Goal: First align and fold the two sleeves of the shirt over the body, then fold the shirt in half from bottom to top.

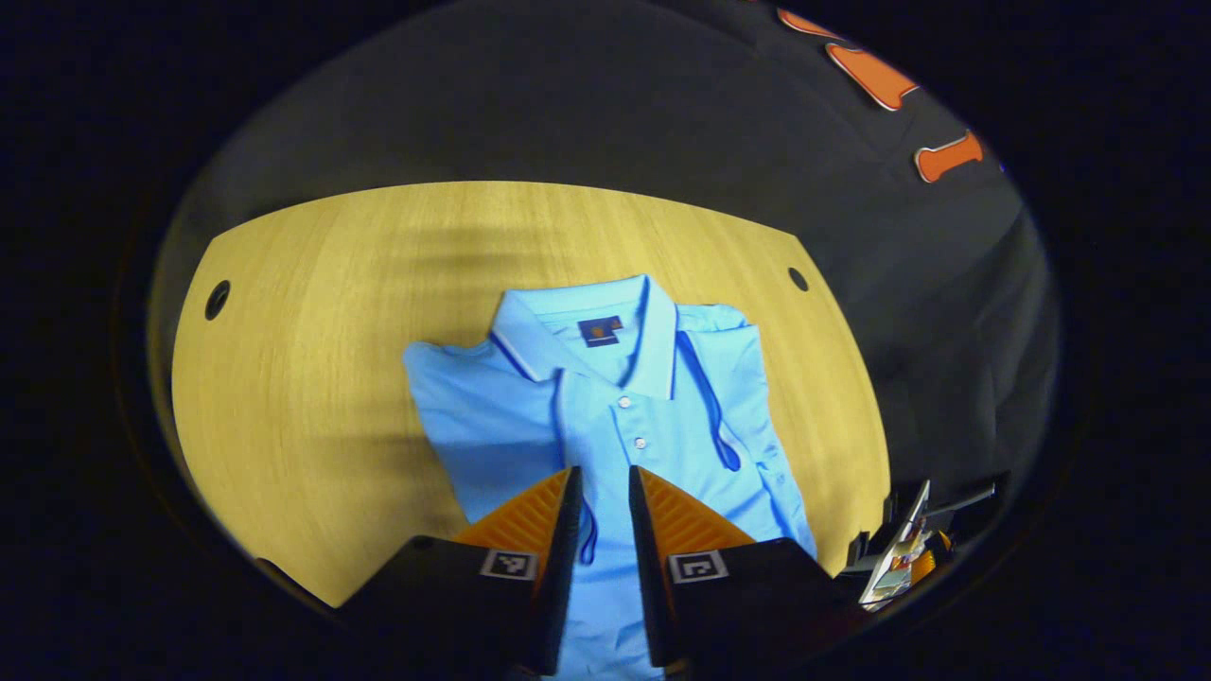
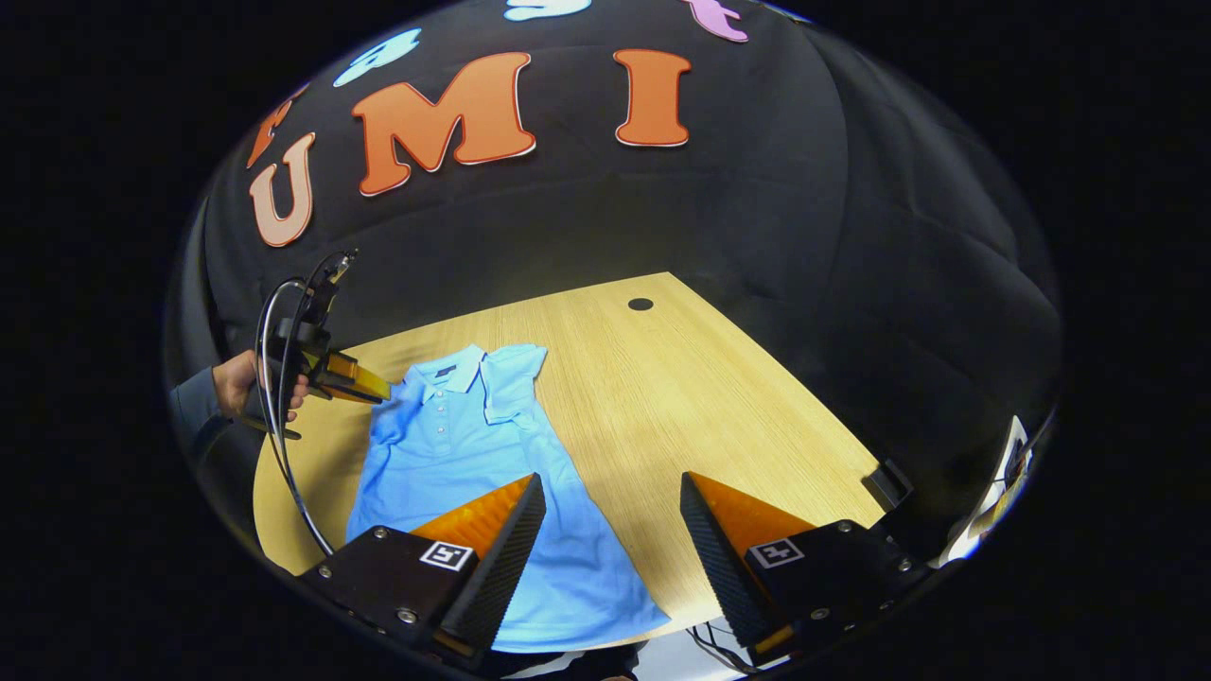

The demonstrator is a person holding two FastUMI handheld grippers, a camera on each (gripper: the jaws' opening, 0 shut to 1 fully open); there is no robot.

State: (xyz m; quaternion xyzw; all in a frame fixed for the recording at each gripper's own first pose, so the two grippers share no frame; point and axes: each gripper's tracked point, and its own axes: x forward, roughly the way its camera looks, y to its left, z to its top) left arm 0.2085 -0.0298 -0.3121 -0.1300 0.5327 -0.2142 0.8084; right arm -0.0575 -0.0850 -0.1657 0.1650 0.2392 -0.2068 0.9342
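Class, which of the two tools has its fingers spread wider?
The right tool: its fingers stand wide apart over the shirt's lower edge, whereas the left tool's fingers leave just a narrow slit between them.

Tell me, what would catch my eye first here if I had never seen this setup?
The bright blue polo shirt lies face up on the wooden table, collar toward the far wall. In the right gripper view, the right gripper stands open near the shirt's hem. Across the table, a hand holds the left gripper over the shirt's shoulder area.
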